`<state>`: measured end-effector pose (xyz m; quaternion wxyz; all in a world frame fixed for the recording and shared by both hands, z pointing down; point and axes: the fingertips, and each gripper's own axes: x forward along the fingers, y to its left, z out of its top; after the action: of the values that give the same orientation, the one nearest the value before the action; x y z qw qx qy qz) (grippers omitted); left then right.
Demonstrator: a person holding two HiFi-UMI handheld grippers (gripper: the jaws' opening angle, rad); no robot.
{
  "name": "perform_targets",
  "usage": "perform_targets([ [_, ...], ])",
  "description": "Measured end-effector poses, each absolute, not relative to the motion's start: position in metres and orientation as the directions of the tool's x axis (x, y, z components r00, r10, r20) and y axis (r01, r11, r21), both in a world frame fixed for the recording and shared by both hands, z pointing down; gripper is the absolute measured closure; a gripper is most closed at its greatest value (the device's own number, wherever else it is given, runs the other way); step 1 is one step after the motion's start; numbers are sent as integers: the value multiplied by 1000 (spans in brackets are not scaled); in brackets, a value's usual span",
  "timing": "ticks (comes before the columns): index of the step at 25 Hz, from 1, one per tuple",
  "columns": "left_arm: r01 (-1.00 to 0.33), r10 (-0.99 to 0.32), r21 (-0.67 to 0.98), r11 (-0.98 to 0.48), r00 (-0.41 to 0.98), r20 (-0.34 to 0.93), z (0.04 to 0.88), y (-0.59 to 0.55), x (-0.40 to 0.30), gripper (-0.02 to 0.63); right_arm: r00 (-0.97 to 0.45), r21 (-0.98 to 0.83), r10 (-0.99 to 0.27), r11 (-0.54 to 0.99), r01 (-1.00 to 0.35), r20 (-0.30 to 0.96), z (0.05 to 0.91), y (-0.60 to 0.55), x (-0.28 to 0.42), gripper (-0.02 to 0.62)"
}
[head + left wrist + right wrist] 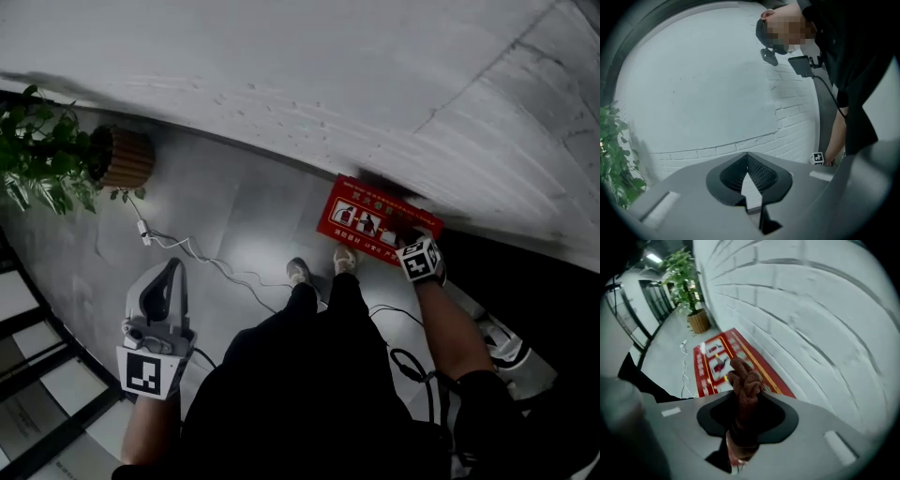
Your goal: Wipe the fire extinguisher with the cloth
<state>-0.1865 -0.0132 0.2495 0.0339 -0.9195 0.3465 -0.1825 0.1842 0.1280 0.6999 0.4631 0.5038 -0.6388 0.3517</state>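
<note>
Brown, nubbly cloth (743, 376) pokes out in a bunched knot from the right gripper (746, 397), whose jaws are clamped on it, over one end of the flat red fire extinguisher box (370, 220). The box lies on the smooth grey floor (234, 216) against the white brick wall (281, 66). The left gripper (747, 159) is empty, ribbed jaws meeting at the tips, well apart from the box.

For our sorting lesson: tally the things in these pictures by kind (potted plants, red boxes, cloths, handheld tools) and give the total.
Potted plant: 1
Red fire extinguisher box: 1
Brown cloth: 1
Handheld tools, left tool and right tool: 2
Total: 5
</note>
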Motion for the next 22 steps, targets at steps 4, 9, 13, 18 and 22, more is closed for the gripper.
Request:
perform_targets([
  [4, -668, -701, -233, -707, 620, 353, 241, 5, -219, 606, -261, -69, -344, 483, -873, 902, 712, 27, 70, 477],
  [9, -734, -771, -285, -617, 491, 404, 229, 26, -270, 606, -301, -102, -221, 625, -774, 928, 740, -11, -12, 476],
  [13, -764, -787, -254, -593, 483, 384, 229, 30, -275, 606, -296, -96, -221, 628, -773, 929, 739, 6, -5, 477],
  [18, -715, -732, -206, -668, 582, 353, 240, 21, -238, 606, -228, -80, -225, 523, -849, 947, 735, 87, 81, 477],
  [22, -654, -666, -168, -737, 664, 339, 249, 9, -204, 606, -135, -39, -223, 389, -921, 966, 726, 156, 157, 477],
])
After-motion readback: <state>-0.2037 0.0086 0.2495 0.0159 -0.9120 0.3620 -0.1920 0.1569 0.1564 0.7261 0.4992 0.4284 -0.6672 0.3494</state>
